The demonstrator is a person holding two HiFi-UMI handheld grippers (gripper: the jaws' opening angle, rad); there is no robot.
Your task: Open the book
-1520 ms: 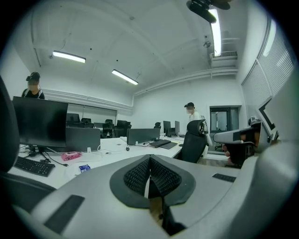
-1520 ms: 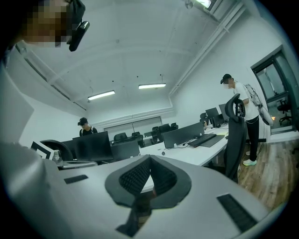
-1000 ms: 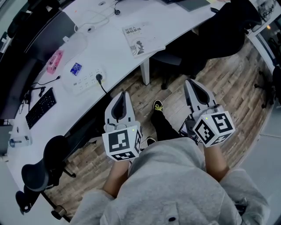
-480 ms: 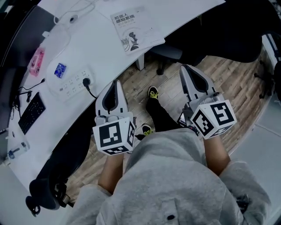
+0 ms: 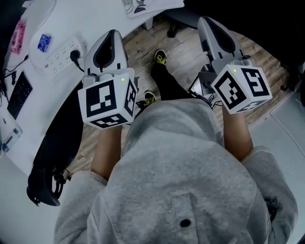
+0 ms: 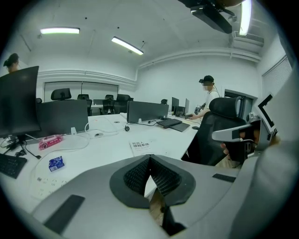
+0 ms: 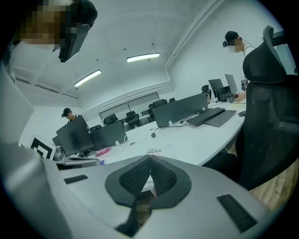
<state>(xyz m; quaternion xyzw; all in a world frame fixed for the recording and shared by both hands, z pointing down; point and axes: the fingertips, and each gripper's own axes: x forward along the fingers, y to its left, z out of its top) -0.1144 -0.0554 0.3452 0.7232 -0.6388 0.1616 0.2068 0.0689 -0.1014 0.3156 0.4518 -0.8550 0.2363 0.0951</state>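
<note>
The curved front edge of the long white desk (image 5: 97, 16) sweeps from the top middle of the head view down to the lower left. Both tools hang short of it, over the brown wood-plank floor (image 5: 181, 47). Seen from above, the left gripper (image 5: 111, 34) has its tips right at that edge, just beside the white power strip (image 5: 57, 53) with a black plug in it. The right gripper (image 5: 208, 23) sits over open floor, with a high-backed black mesh office chair (image 7: 273, 112) close on its right (it fills that side of the right gripper view). Between the tools are the person's dark legs and black shoes with yellow trim (image 5: 160, 57).

Both pairs of jaws are pressed together at the tips with nothing between them. Only desk and floor show through the gap behind the ribbed pads.

The thin white paperback book (image 6: 142, 147) lies flat and closed on the desk near its front edge, cover up (dark title print at the top). It is ahead of both grippers, well apart from them and untouched. In the head view the book (image 5: 152, 5) shows only as a lower corner at the top edge, between the two tools. White desk top shows on every side of it, and a pink packet (image 6: 49, 141) and a small blue packet (image 6: 56, 163) lie well to its left.
</note>
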